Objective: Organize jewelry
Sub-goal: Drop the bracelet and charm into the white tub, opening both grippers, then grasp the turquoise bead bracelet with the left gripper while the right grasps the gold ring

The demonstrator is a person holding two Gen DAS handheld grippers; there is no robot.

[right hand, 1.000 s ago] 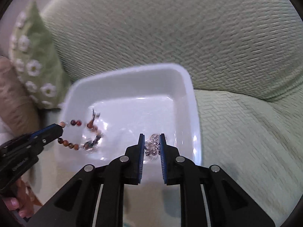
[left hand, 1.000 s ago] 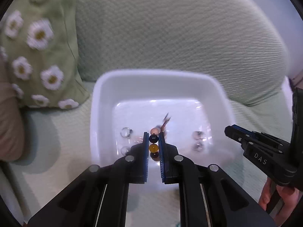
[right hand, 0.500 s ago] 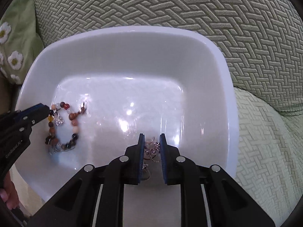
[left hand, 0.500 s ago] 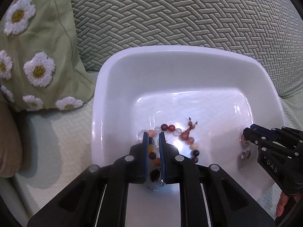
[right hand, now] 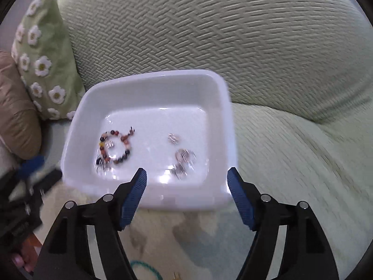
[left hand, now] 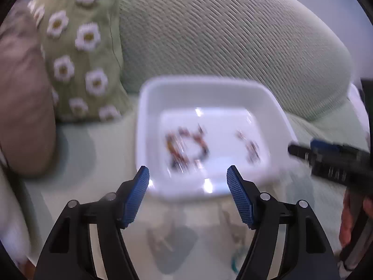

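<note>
A white plastic tray (right hand: 223,121) (left hand: 149,121) sits on a green sofa seat. In it lies a beaded bracelet (right hand: 114,148) (left hand: 186,147) of brown, red and dark beads at the left. A small pile of silver jewelry (right hand: 183,161) (left hand: 250,147) lies at the right. My left gripper (left hand: 187,175) is open and empty, just in front of the tray's near rim. My right gripper (right hand: 186,175) is open and empty at the near rim too. The right gripper also shows at the right of the left wrist view (left hand: 326,161).
A green cushion with white daisies (right hand: 44,70) (left hand: 79,53) and a brown cushion (right hand: 16,116) (left hand: 23,107) stand left of the tray. The sofa backrest (right hand: 233,35) rises behind it. A teal cord (right hand: 144,267) lies on the seat near my right gripper.
Both grippers opened, letting go of the bracelet and the silver jewelry in the tray, and pulled back from inside the tray to its near rim.
</note>
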